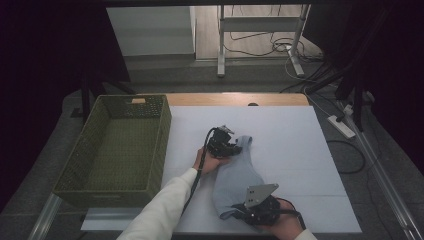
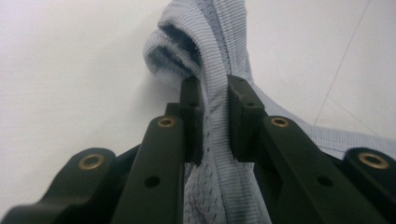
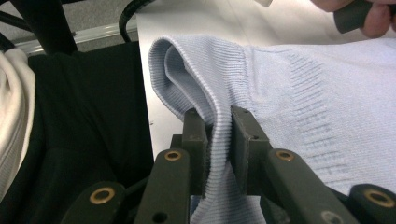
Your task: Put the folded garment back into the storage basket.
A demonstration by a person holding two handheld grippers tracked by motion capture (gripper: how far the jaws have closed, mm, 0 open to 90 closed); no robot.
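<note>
A light blue ribbed knit garment (image 1: 239, 175) lies lengthwise on the white table sheet (image 1: 300, 160). My left gripper (image 1: 236, 147) is at its far end, shut on a bunched fold of the fabric (image 2: 215, 135) that stands up between the jaws. My right gripper (image 1: 236, 210) is at the near end by the table's front edge, shut on the ribbed hem (image 3: 218, 140). The garment's folded edge (image 3: 177, 79) loops out beyond the right jaws. In the left gripper view my left gripper (image 2: 215, 93) pinches the cloth, and in the right gripper view my right gripper (image 3: 218, 116) does the same.
A green woven basket (image 1: 162, 145) stands at the table's left side with nothing in it. The other hand (image 3: 369, 16) shows at the top right of the right gripper view. Cables and a metal stand (image 1: 260, 30) lie beyond the table's far edge.
</note>
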